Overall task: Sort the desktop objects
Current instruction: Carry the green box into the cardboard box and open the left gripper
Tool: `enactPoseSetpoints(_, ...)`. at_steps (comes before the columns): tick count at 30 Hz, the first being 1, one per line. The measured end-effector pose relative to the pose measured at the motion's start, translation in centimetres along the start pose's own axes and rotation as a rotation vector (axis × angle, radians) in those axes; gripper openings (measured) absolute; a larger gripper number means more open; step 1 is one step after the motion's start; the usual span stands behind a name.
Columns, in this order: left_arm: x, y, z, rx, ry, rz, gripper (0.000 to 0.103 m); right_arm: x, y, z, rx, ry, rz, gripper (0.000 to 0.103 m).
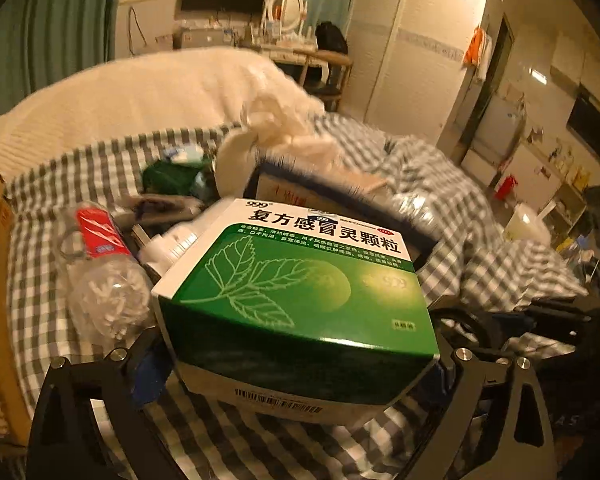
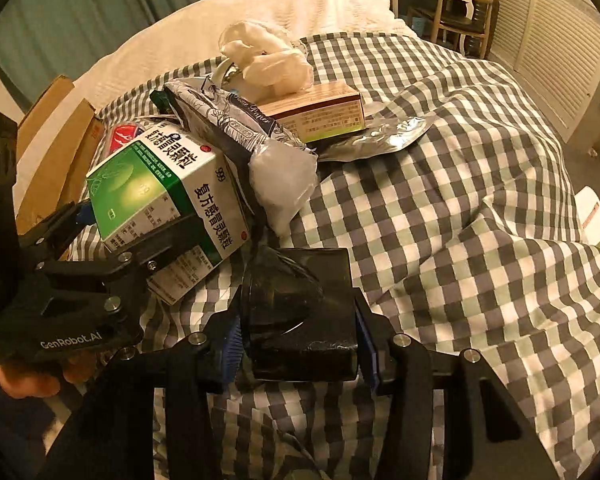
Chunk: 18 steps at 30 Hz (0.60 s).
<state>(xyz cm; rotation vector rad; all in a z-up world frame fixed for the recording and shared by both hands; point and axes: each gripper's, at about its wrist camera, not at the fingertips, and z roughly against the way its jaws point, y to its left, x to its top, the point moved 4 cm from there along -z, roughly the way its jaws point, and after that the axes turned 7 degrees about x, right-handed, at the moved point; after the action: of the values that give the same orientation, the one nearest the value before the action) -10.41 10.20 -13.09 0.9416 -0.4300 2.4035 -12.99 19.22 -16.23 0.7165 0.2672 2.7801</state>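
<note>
Between the right gripper's (image 2: 300, 348) blue pads (image 2: 232, 352) sits a black box (image 2: 308, 304) in glossy wrap. The jaws stand about half closed, and both pads press against its side walls, so the box is held. Its far edge lies square to the fingers, and its underside rests on the checked cover (image 2: 460, 220).

Just left of it, the left gripper (image 1: 296, 360) stands at its widest with the green medicine box (image 1: 300, 280) between its fingers. The pads sit just beside the box's two sides, with no clear press on them. The box is tilted, one lower corner down on the cover, and the barcoded end faces the left wrist camera. A hand (image 2: 28, 376) grasps that gripper's handle at the frame's lower left.

Beyond the green box the pile crowds in. A clear plastic bottle with a red label (image 1: 100, 264) and a white bottle (image 1: 172, 244) lie touching its left edge. A dark tissue pack (image 2: 228, 120) leans over its far corner, and a clear plastic bag (image 2: 284, 184) hangs just beside it. Behind these, a tan tissue box (image 2: 324, 114) carries crumpled white plastic (image 2: 268, 60), and a silver foil pouch (image 2: 380, 136) lies flat against its right end. A cardboard box (image 2: 56, 152) walls off the left edge of the bed.

To the right of the black box, bare checked cloth spreads in soft folds out to the bed's edge, the widest free room in view. A white quilt (image 2: 300, 0) bounds the far side.
</note>
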Motion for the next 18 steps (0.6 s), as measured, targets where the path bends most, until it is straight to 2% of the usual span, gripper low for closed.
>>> enactPoseSetpoints(6, 0.7, 1.1, 5.0, -0.011, -0.072, 0.096, 0.099, -0.3, 0.8, 3.1, -0.006, -0.038, 0.031, 0.047)
enactPoseSetpoints(11, 2.6, 2.7, 10.4, 0.003, -0.126, 0.157, 0.099, -0.8, 2.5, 6.2, 0.005, -0.070, 0.043, 0.047)
enactPoseSetpoints(15, 4.4, 5.7, 15.7, 0.076, -0.186, 0.171, 0.099, -0.4, 5.6, 9.0, 0.040, -0.103, 0.087, 0.047)
enactPoseSetpoints(18, 5.5, 9.3, 19.4, 0.140, -0.226, 0.201, 0.099, 0.2, 9.6, 11.2, 0.090, -0.137, 0.140, 0.047)
